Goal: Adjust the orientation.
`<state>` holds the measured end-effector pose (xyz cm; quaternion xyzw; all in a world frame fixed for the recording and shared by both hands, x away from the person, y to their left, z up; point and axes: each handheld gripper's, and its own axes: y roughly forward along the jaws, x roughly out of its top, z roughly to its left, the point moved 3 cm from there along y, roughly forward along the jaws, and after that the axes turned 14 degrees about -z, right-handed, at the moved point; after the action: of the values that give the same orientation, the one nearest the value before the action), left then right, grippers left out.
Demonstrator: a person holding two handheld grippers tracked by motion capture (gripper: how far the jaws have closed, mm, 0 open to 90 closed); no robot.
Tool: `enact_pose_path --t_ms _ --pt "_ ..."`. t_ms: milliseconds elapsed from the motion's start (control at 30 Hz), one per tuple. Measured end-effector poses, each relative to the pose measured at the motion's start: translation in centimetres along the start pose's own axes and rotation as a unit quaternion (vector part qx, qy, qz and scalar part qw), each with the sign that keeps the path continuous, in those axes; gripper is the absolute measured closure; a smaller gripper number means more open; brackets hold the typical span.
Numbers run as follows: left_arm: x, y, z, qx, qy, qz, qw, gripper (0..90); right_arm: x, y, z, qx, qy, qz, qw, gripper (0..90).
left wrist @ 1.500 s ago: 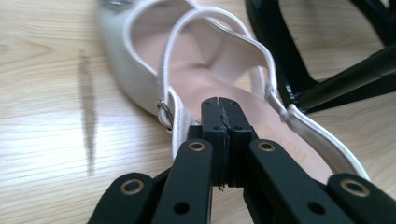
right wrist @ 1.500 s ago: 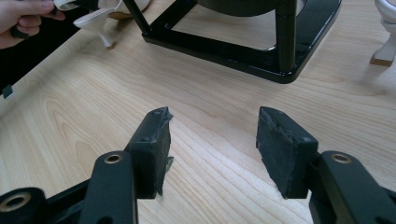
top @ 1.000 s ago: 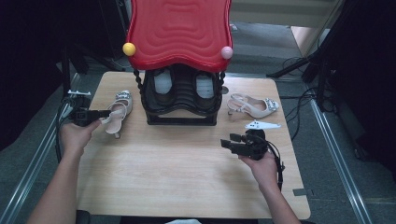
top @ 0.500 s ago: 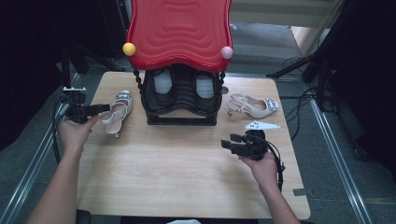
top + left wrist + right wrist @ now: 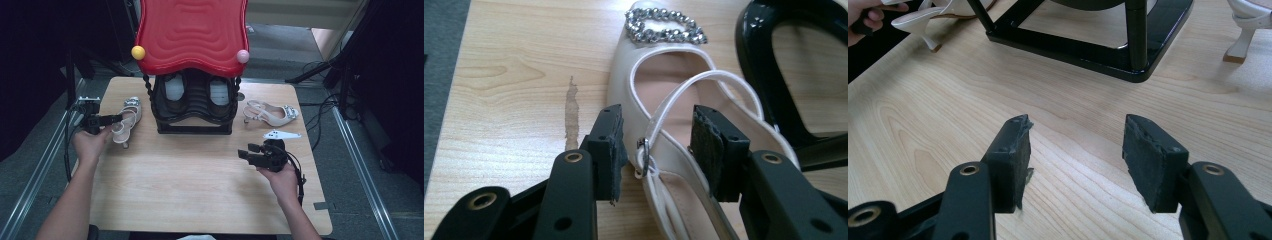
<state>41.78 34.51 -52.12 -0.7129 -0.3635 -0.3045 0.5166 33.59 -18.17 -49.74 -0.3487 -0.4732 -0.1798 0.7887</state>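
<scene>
Sandal (image 5: 684, 100) number one, cream with a jewelled toe buckle, lies on the wooden table (image 5: 200, 190) at about nine o'clock from the black shoe rack (image 5: 195, 107), just beside its base, toe pointing away from the person. The left gripper (image 5: 659, 145) straddles the heel end: its jaws have just been opening, and the slingback strap with its small buckle sits between them. The pads appear clear of the leather, though the left pad is close enough that I cannot rule out a light touch. That looks like a release, the shoe now resting on its own sole and heel. The right gripper (image 5: 1075, 150) hovers over bare wood at about five o'clock from the rack, jaws wide and empty, probably idling until needed. A second sandal (image 5: 272, 114) lies at three o'clock, likely waiting its turn.
</scene>
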Motion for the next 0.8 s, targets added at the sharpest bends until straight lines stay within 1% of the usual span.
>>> enact_pose_path --t_ms 33,67,133,200,233,367,400,433,467,500,533,600,633,667,767,800 --pt "-0.2 0.2 0.1 0.0 -0.006 -0.001 1.0 56.8 0.0 0.0 0.0 -0.001 -0.001 0.0 1.0 45.9" --pt "-0.4 0.3 0.2 -0.003 -0.006 0.005 1.0 56.3 0.0 0.0 0.0 -0.002 -0.001 0.0 1.0 45.9" --pt "-0.7 0.7 0.3 -0.006 -0.015 0.012 0.9998 54.7 0.0 -0.1 0.0 -0.003 -0.002 0.0 1.0 45.8" --pt "-1.2 1.2 0.3 -0.005 -0.022 0.011 0.9997 54.0 0.0 -0.1 0.0 -0.004 -0.002 0.0 1.0 45.9" --pt "-1.3 1.3 0.3 -0.008 -0.035 0.007 0.9993 54.3 -0.1 -0.1 0.0 -0.004 -0.002 0.0 1.0 45.9" --pt "-1.3 1.2 0.4 0.004 -0.044 0.005 0.999 62.5 0.0 -0.1 0.0 -0.006 -0.003 0.0 1.0 45.9" --pt "-1.2 1.0 0.6 0.01 -0.041 0.008 0.9991 66.0 0.0 -0.1 0.0 -0.006 -0.003 0.0 1.0 45.9" --pt "-1.1 0.8 0.6 0.014 -0.042 0.003 0.999 71.7 0.0 -0.1 0.0 -0.006 -0.004 -0.001 1.0 45.9" --pt "-1.0 0.7 0.7 0.012 -0.054 -0.005 0.9984 75.1 0.0 -0.1 0.0 -0.006 -0.004 -0.001 1.0 45.9" --pt "-1.0 0.6 1.0 0.008 -0.069 -0.005 0.9976 76.8 0.0 -0.1 0.0 -0.006 -0.004 -0.001 1.0 45.9" --pt "-1.1 0.6 1.3 0.002 -0.088 -0.008 0.9961 77.6 0.0 0.0 0.0 -0.006 -0.004 0.0 1.0 45.9" --pt "-1.1 0.6 1.6 -0.004 -0.112 -0.007 0.9937 78.7 -0.1 0.1 0.0 -0.006 -0.004 0.0 1.0 45.9" --pt "-1.1 0.6 1.6 -0.006 -0.121 -0.008 0.9926 79.2 -0.1 0.1 0.0 -0.006 -0.003 0.0 1.0 45.9" --pt "-1.1 0.6 1.7 -0.006 -0.124 -0.008 0.9922 79.4 -0.1 0.1 0.1 -0.006 -0.002 0.0 1.0 45.9" --pt "-1.1 0.5 2.0 -0.012 -0.144 -0.008 0.9895 80.0 -0.1 0.1 0.1 -0.006 -0.004 0.001 1.0 46.0" --pt "-1.1 0.5 2.1 -0.017 -0.154 -0.007 0.9879 80.2 -0.1 0.1 0.1 -0.006 -0.003 0.001 1.0 46.0"
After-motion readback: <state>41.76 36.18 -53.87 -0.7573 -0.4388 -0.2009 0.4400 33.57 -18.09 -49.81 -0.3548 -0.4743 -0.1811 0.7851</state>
